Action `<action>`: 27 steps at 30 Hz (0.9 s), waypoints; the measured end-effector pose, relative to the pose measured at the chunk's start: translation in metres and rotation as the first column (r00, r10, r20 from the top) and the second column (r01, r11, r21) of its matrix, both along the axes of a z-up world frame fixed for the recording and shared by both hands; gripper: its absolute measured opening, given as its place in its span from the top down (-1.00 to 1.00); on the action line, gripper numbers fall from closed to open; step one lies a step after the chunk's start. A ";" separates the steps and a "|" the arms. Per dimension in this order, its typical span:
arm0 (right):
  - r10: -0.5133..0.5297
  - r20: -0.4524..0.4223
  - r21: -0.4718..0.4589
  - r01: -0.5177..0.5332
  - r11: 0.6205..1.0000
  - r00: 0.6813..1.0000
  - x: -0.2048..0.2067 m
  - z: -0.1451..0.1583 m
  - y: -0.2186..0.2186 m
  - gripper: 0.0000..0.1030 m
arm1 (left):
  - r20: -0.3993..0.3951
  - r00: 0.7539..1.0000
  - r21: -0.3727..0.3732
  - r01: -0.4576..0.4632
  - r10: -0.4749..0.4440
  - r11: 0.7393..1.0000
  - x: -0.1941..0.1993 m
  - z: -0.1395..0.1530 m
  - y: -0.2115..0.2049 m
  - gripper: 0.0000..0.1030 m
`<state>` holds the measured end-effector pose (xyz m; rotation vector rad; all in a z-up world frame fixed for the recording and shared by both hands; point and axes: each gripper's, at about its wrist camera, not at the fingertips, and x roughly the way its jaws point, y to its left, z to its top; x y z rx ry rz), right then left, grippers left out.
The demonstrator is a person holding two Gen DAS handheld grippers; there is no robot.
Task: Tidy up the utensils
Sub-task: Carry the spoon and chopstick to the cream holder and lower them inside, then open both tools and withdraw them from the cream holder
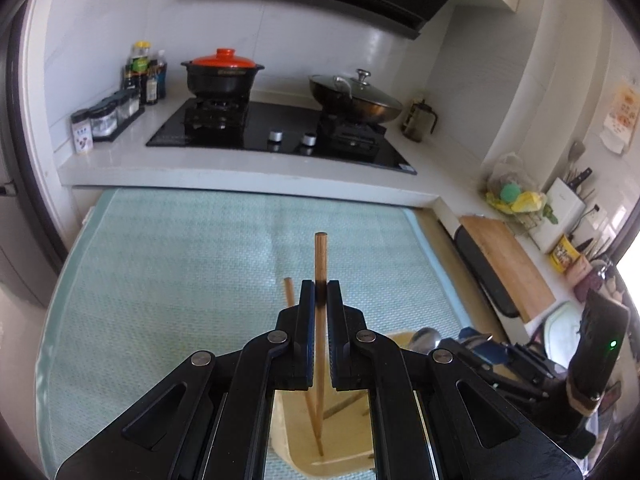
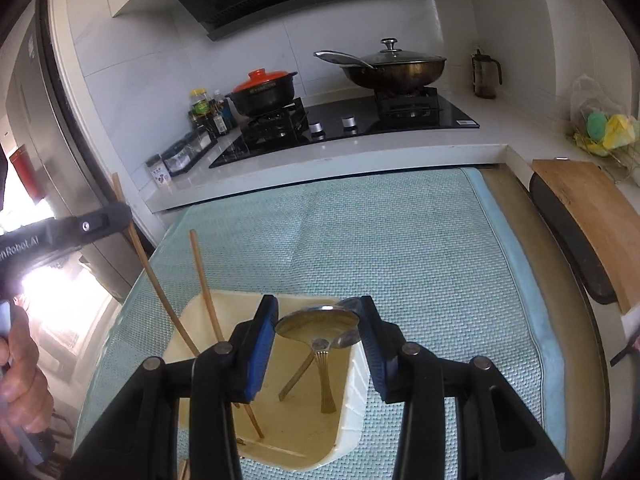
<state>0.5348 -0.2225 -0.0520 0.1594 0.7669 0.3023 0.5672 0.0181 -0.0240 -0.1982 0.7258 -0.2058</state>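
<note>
Left gripper (image 1: 320, 292) fingers are clenching a chopstick (image 1: 320, 264) upright between them, its lower tip reaching into the beige holder (image 1: 344, 468) below. Right gripper (image 2: 316, 312) fingers are standing released, a spoon (image 2: 318, 323) bowl sitting between them over the holder on the green mat (image 2: 400, 232).

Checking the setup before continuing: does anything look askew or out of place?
Nothing spilled or damaged. The left tongs grip one wooden chopstick standing in the cream plastic bin; metal spoons lean between the open right tongs.
</note>
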 end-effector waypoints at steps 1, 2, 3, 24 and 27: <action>-0.005 -0.004 0.005 0.005 1.000 1.000 0.002 -0.001 -0.002 0.19 | -0.010 1.000 0.004 0.001 -0.001 1.000 0.001 -0.004 -0.001 0.94; -0.008 -0.011 0.015 0.008 1.000 1.000 0.004 -0.001 -0.005 0.19 | -0.018 1.000 0.009 0.002 -0.002 1.000 0.003 -0.008 -0.002 0.94; -0.011 -0.018 0.024 0.011 1.000 1.000 0.006 -0.001 -0.006 0.19 | -0.027 1.000 0.015 0.003 -0.003 1.000 0.005 -0.011 -0.004 0.93; -0.046 0.077 -0.055 0.051 0.997 0.996 -0.075 0.037 -0.035 -0.17 | 0.021 1.000 0.139 0.004 -0.007 0.990 -0.110 0.025 0.053 -0.10; 0.037 0.114 -0.092 -0.026 0.995 0.993 -0.127 0.047 -0.031 -0.17 | 0.044 0.999 0.222 0.013 -0.024 0.975 -0.170 0.037 0.075 -0.25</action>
